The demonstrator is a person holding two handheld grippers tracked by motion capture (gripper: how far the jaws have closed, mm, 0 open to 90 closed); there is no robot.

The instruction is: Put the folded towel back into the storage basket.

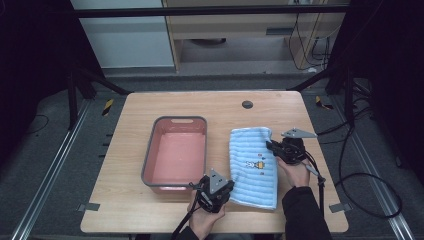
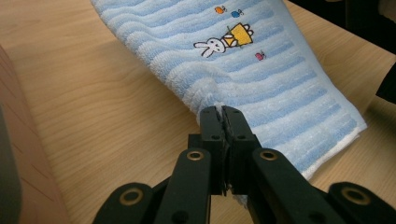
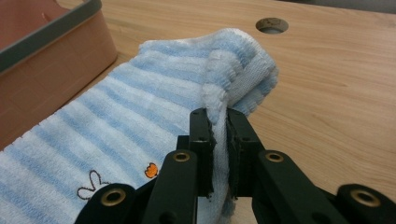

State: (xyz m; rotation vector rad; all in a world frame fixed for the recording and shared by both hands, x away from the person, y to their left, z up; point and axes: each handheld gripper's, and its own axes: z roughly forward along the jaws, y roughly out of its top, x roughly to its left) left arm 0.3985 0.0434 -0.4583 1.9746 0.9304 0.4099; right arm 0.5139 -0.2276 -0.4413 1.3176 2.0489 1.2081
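A light-blue striped towel (image 1: 253,167) with a small rabbit picture lies on the wooden table (image 1: 215,107), right of a pink tub. My left gripper (image 1: 226,189) is shut on the towel's near left edge; in the left gripper view the jaws pinch a fold of the towel (image 2: 243,70) at my left gripper's tips (image 2: 222,112). My right gripper (image 1: 270,145) is shut on the far right corner; in the right gripper view the cloth (image 3: 140,107) bunches up between the pads at my right gripper's tips (image 3: 219,116). Both gripped edges stand lifted a little off the table.
A pink tub with a grey rim (image 1: 176,120) stands left of the towel, its wall (image 3: 51,60) close to the cloth. A round cable hole (image 1: 247,104) sits at the table's far edge. Bare wood (image 2: 93,93) lies between tub and towel.
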